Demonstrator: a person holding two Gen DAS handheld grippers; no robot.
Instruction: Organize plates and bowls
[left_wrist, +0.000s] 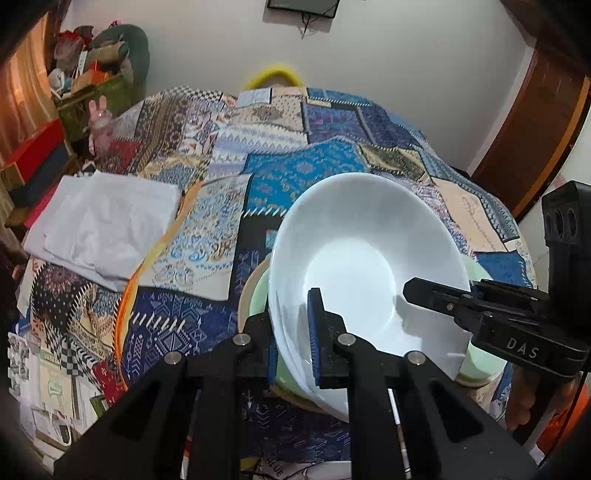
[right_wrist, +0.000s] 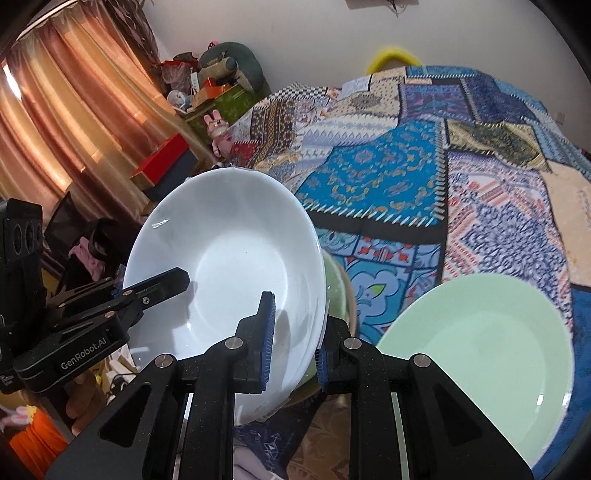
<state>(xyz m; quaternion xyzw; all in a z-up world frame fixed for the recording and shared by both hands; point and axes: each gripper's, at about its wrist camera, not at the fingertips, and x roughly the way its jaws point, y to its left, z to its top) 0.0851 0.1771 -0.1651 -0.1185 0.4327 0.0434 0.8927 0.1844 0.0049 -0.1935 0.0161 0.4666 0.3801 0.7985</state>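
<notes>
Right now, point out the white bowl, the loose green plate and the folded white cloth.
white bowl (left_wrist: 354, 258): left wrist view, inner base.
green plate (right_wrist: 491, 354): right wrist view, flat centre.
folded white cloth (left_wrist: 107, 221): left wrist view, top face.

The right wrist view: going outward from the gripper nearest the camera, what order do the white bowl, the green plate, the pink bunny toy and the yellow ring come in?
1. White bowl: its rim sits between the right gripper's fingers.
2. Green plate: low right, on the quilt.
3. Pink bunny toy: left, beside the bed.
4. Yellow ring: top, past the bed's far end.
</notes>
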